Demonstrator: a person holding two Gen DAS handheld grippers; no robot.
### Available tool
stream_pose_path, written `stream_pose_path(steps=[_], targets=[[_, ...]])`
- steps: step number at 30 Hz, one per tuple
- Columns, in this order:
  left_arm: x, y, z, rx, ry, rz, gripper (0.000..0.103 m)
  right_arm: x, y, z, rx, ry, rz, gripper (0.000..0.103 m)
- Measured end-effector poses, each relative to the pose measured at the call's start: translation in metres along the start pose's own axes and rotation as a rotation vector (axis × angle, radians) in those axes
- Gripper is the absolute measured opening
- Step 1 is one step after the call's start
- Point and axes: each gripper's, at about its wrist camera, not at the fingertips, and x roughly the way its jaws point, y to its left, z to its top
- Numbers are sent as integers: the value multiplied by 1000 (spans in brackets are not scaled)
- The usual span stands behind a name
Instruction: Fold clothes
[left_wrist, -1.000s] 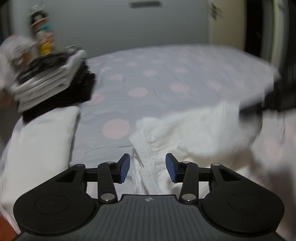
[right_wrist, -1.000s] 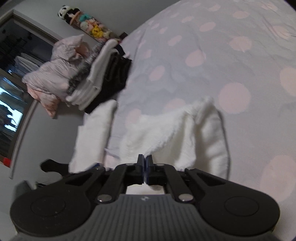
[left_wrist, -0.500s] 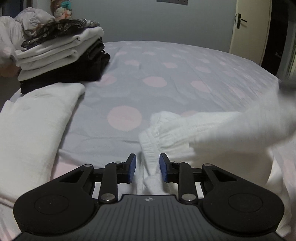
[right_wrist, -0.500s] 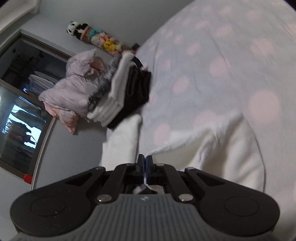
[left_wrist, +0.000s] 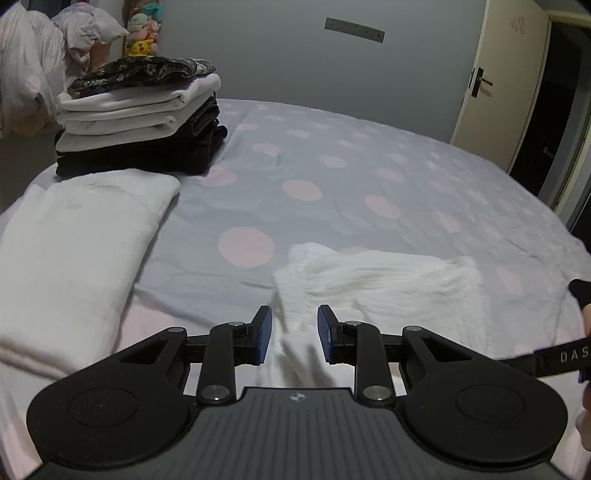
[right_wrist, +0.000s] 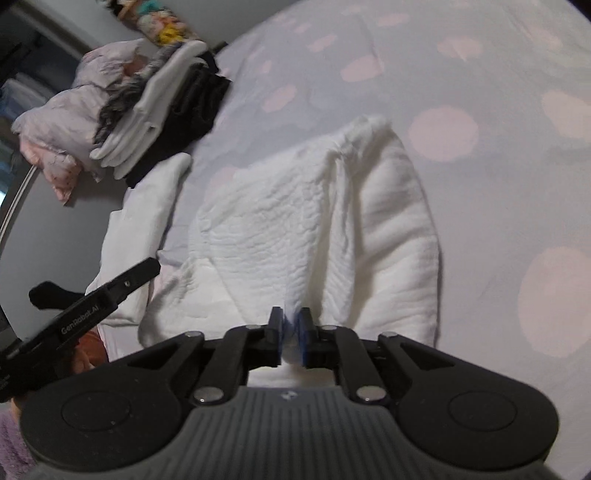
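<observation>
Currently, a stack of folded clothes is seen far left on the dotted bed sheet | a folded white towel lies just before it | the left gripper is spread apart over the white garment | the right gripper is clenched on the white garment's near fold.

Polka-dot bed, white garment (crumpled), folded towel, clothes stack at far corner
</observation>
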Motion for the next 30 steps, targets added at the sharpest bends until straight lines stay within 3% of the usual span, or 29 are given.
stream_pose_path(steps=[2,3,4,8,13,16,19,22,30], targets=[[-3,-8,-4,18,-11,48,38,-12,4,-3,-45,-49,-3,38],[-3,-11,-5,24,-17,74,43,-19,5,-5,-63,-76,-9,39],[-3,-12,-6,28,-23,96,54,-23,6,-5,-77,-98,-18,40],[1,-4,-6,-14,-17,95,61,-38,5,-9,-112,-200,-134,46],[14,11,-7,-60,38,59,62,-36,-6,-4,-51,-235,-206,47],[23,15,-9,-57,63,64,62,-24,-3,-1,-75,-228,-242,49],[32,23,-13,-71,99,60,65,-10,-5,0,-90,-206,-264,64],[41,35,-16,-107,144,36,72,1,-9,0,-110,-177,-284,71],[59,78,-25,-299,216,-110,86,22,-32,-1,-75,-82,-267,82]])
